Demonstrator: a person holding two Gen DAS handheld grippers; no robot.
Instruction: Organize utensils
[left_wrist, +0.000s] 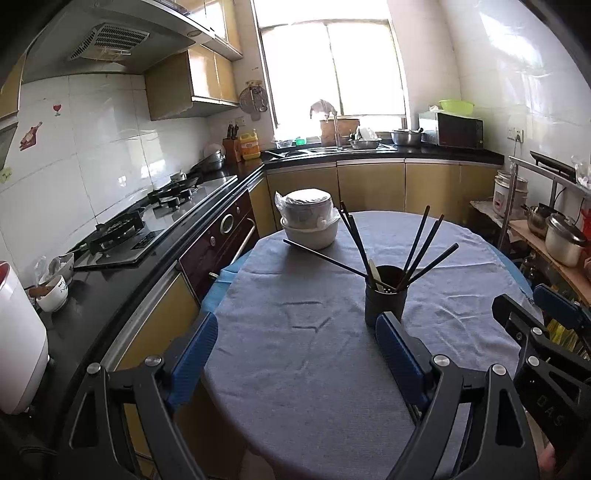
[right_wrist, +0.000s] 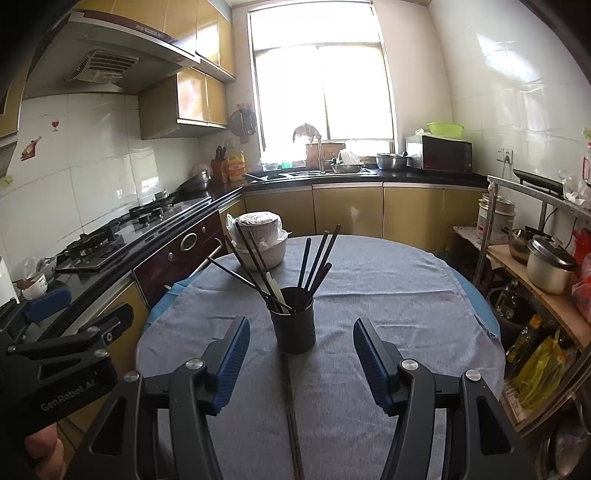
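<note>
A black utensil holder (right_wrist: 294, 320) stands upright near the middle of a round table (right_wrist: 406, 295) draped in a grey cloth, dark chopsticks (right_wrist: 314, 260) fanning out of its mouth alongside one pale utensil (right_wrist: 276, 290). One more pair of chopsticks (right_wrist: 293, 413) lies flat on the cloth, just in front of the holder, running back toward the right-hand camera. The right gripper (right_wrist: 301, 363) hangs above that pair with its blue-padded jaws spread and nothing between the pads. The left gripper (left_wrist: 297, 354) hovers over the cloth to the left of the holder — jaws wide apart, empty, its right pad close beside the holder's base in the left wrist view. At the table's far left edge sit stacked white bowls (left_wrist: 308, 218), the upper ones wrapped in clear plastic. Behind them runs a kitchen counter with a gas hob (left_wrist: 147, 221) and a bright window (left_wrist: 332, 62).
</note>
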